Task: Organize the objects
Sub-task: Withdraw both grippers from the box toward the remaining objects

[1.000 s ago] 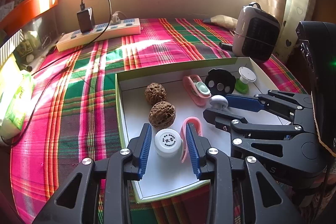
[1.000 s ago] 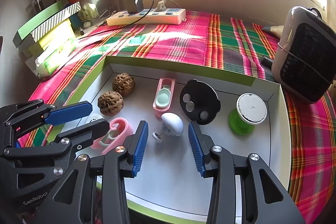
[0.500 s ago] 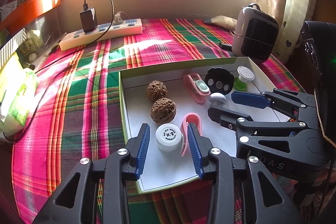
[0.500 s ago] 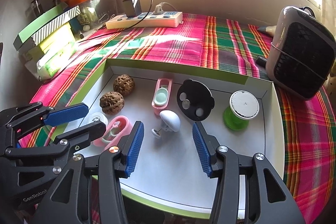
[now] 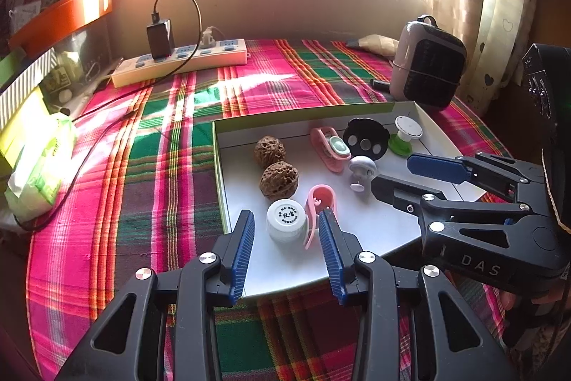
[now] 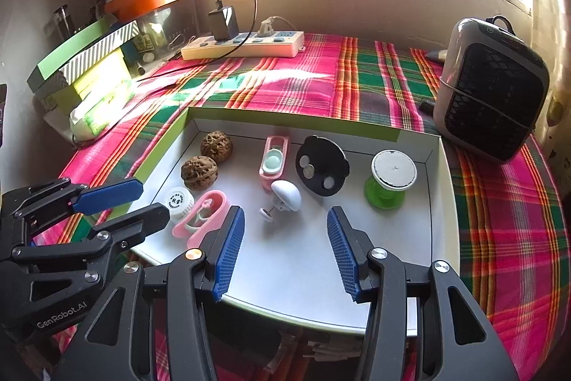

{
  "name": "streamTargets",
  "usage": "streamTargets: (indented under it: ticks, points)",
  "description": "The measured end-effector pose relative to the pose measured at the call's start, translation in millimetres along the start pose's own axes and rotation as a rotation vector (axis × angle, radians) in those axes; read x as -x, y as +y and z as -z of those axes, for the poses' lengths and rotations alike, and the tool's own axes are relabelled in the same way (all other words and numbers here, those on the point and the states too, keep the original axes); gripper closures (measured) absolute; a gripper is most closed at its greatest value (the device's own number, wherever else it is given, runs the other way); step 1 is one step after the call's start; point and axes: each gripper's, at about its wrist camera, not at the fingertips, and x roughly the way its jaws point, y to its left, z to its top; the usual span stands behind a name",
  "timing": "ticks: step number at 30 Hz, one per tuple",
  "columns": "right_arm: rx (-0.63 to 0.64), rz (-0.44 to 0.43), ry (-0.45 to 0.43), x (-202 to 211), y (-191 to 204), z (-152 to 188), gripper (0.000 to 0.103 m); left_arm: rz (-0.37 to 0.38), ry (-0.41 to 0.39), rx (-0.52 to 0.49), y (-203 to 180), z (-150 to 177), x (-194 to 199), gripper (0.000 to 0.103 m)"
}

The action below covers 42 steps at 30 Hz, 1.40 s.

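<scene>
- Sunlit plaid cloth (image 5: 150, 166) covers my work surface, and on it sits the shallow white box (image 6: 442, 188) with a green outer wall, holding every small thing I am sorting.
- Nearest my left gripper (image 5: 286, 243): a white bottle cap (image 5: 287, 218) lies between its blue pads with a gap on either side — the jaws stand open, gripping nothing.
- Touching that cap on its right is a pink clip (image 5: 316, 207); just behind it, two walnuts (image 5: 278, 179) sit side by side near the box's left wall.
- My right gripper (image 6: 285, 247) hovers over the box floor with its jaws apart and nothing between them; a small white mushroom-shaped knob (image 6: 287, 195) lies tipped on its side just ahead of the pads.
- Behind the knob, a pink holder with a pale green insert (image 6: 273, 159), then a black disc (image 6: 323, 166) with three round spots, then a green spool with a white top (image 6: 390, 177) standing upright near the right wall.
- Outside the box: a small heater (image 6: 492, 88) at the right, a power strip (image 5: 178, 61) with a black charger plugged in by the far wall, and tissue packs and boxes — stacked at the left edge (image 6: 96, 88).
</scene>
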Motion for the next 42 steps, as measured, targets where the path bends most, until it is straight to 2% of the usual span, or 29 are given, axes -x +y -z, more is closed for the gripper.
streamTargets:
  ticks: [11,18,26,42]
  points:
    - [0.007,0.033,-0.052,33.1,-6.1,13.7,0.053,0.025,-0.036,0.012,-4.2,11.5,23.6,0.067]
    - [-0.029,0.059,-0.082,57.2,-22.5,30.3,0.053,0.057,-0.019,-0.010,-14.2,22.7,27.1,0.067]
    - [-0.068,0.098,-0.082,69.4,-39.8,48.5,0.053,0.073,-0.014,-0.016,-21.6,27.5,27.8,0.067]
    - [-0.115,0.110,-0.058,75.4,-58.2,76.3,0.053,0.085,0.017,-0.033,-32.3,38.3,24.7,0.067]
